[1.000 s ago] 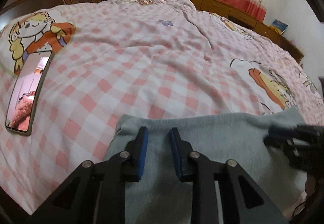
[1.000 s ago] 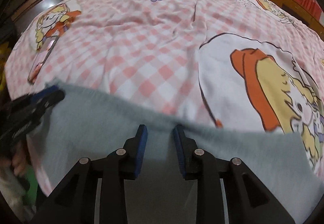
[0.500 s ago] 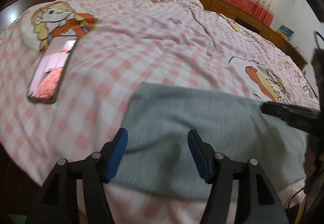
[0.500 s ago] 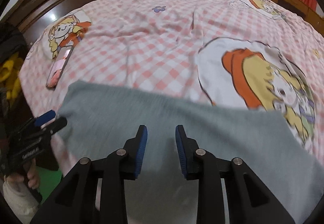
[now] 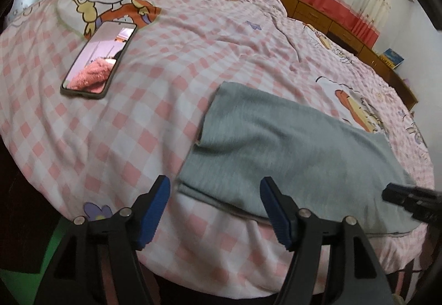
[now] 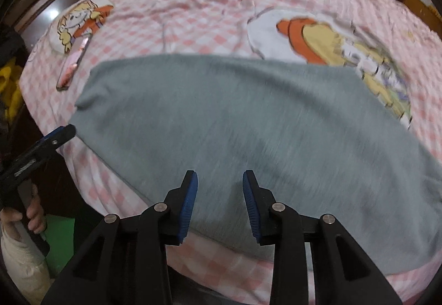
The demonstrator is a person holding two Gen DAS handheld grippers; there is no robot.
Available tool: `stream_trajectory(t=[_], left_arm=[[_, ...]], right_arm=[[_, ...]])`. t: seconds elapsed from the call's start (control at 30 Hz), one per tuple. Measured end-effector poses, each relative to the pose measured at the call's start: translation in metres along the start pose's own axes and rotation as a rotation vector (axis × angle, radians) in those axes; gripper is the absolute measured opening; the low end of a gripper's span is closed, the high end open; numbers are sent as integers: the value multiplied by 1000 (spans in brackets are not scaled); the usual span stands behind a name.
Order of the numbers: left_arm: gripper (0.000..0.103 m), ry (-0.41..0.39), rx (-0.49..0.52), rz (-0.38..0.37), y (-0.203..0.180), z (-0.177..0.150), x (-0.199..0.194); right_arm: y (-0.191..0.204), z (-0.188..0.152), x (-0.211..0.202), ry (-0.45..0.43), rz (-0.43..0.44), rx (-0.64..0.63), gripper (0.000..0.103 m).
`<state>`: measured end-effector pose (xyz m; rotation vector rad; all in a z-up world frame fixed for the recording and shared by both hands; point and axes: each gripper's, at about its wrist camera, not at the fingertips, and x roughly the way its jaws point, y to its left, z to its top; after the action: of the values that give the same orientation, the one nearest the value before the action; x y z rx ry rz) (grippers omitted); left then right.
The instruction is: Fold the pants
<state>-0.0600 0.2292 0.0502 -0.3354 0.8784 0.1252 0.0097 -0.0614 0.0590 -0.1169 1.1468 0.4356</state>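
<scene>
1. Tools first: my left tool (image 5: 214,204) points steeply down over the near edge of the bed, its two blue pads standing wide apart after the jaws have just been opening, and nothing is pinched between them.
2. The near left corner of the grey knit pants (image 5: 292,150) lies below that gap, flat on the bed and not gripped.
3. My right tool (image 6: 220,201) also tilts steeply down over the middle of the pants' near edge; its jaws have just been opening a little and stand at a narrow gap, with grey cloth seen behind the gap but the pads not pressing on it.
4. My left hand (image 6: 26,211) shows low at the left edge of the right wrist view, fingers wrapped round the black handle, a pale sleeve below it.
5. Count: two tools, one pair of pants folded into a long grey band, one smartphone with a lit pink screen (image 5: 99,59) lying well left of the pants on the pink-and-white checked bedsheet (image 5: 110,139).
6. Two cartoon girl prints show on the sheet, one touching the phone, one partly covered by the pants' far edge.
7. The right end of the pants is cut off by the frame in the right wrist view, and the cloth there is blurred.
8. In the left wrist view only the dark tip of my right tool shows at the right rim.
</scene>
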Motion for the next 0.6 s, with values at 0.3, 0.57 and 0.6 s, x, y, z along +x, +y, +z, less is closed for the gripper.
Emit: stream_trajectory(t=[0.3,0.57,0.6], left_arm=[[68,77,-37,-170,-14,-23,6],[65,70,-60,-177,-18,-26,27],[65,52,-65,-184,-19,-24,26]], right_arm=[[2,-10,28,35,-4,-5,47],[4,-13,33,15,12,-19,58],[5,-13,34,14,14,-20,60]])
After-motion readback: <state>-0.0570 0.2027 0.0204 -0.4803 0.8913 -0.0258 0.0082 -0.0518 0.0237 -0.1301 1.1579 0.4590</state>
